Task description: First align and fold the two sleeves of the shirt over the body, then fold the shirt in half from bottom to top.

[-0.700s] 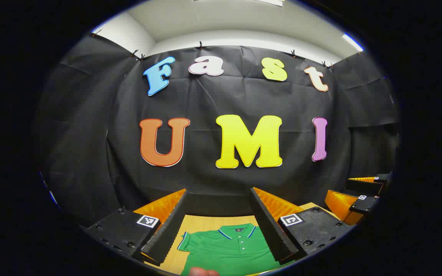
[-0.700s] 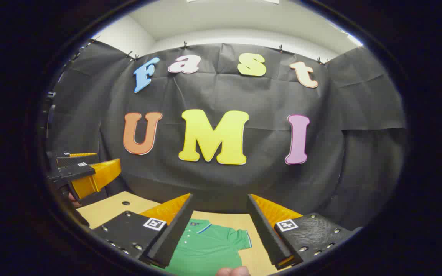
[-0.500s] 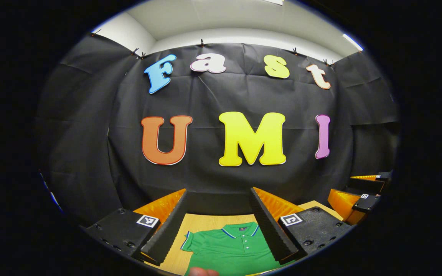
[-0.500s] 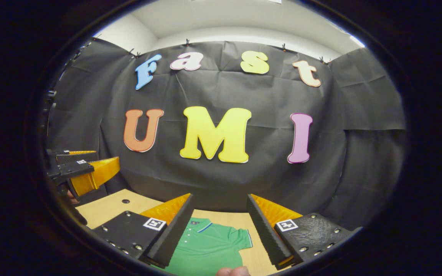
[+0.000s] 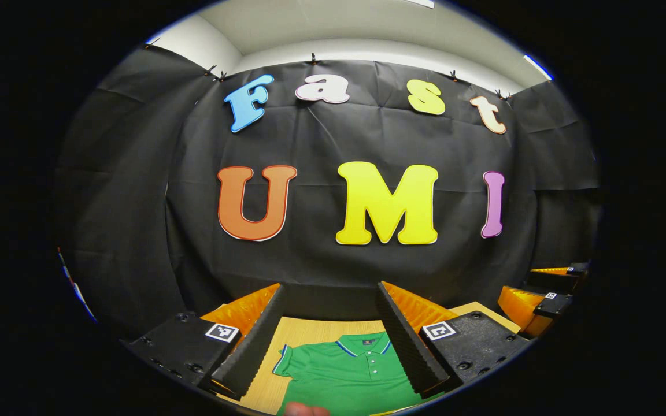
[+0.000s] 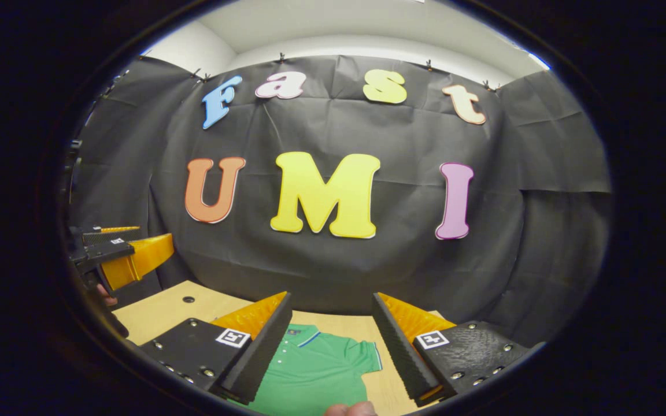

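- Left gripper view, nearest: left tongs released, fingers wide apart, nothing between them, held above the desk.
- Right gripper view: right tongs likewise spread, gripping nothing. A fingertip of the person shows at the bottom edge.
- Just past the tongs: green polo shirt lies flat on the desk, front up, collar away from the person. Both short sleeves still out to the sides, so no fold done yet.
- Left sleeve shows between the left fingers; right sleeve shows in right gripper view.
- Handling, my guess: light, soft knit, limp. It'll droop and drag if lifted by one layer; not fragile, not slippery.
- Where to grip: pinch each sleeve at the cuff hem w/ trim, it's thicker there. Later take the bottom hem corners, one per tongs.
- Farther off: other tongs at the side of each view, also apart, off the shirt.
- Farthest: black cloth wall, pale ceiling.
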A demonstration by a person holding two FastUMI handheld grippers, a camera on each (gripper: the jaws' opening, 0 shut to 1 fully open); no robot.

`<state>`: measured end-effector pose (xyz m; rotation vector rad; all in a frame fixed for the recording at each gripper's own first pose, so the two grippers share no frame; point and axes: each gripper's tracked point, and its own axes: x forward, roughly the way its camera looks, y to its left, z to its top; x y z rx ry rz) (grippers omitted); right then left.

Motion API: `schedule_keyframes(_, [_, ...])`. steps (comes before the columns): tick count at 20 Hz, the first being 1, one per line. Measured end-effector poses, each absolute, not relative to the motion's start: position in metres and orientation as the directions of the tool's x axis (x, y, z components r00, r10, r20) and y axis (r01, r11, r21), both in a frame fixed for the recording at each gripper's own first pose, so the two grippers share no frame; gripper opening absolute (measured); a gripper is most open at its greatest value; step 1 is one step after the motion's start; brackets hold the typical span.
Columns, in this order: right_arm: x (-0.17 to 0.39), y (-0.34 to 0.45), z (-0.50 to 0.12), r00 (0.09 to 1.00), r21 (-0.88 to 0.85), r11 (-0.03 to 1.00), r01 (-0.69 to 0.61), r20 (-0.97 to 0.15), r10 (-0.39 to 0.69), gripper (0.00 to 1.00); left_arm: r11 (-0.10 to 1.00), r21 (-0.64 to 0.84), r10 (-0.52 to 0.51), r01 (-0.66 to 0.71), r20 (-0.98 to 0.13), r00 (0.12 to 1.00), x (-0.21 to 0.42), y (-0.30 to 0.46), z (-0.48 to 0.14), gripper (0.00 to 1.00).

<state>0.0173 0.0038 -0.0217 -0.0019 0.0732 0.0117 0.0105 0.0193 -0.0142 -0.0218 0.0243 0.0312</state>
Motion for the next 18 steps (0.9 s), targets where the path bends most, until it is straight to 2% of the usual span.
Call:
schedule_keyframes(1, [0.019,0.004,-0.023,0.996,0.004,1.000,-0.012,-0.084,0.012,0.89,0.999,-0.021,0.034,-0.034,-0.021,0.999,0.011,0.021,-0.014,0.99])
schedule_keyframes(11, [0.041,-0.029,-0.073,0.978,-0.012,1.000,-0.001,-0.208,-0.001,0.89,0.999,-0.031,0.010,-0.013,-0.090,0.996,0.021,0.012,-0.051,0.99])
schedule_keyframes(18, [0.074,-0.071,-0.131,0.959,-0.030,0.999,0.022,-0.283,-0.030,0.89,0.999,-0.027,0.024,-0.028,-0.144,0.989,0.015,0.003,-0.077,1.00])
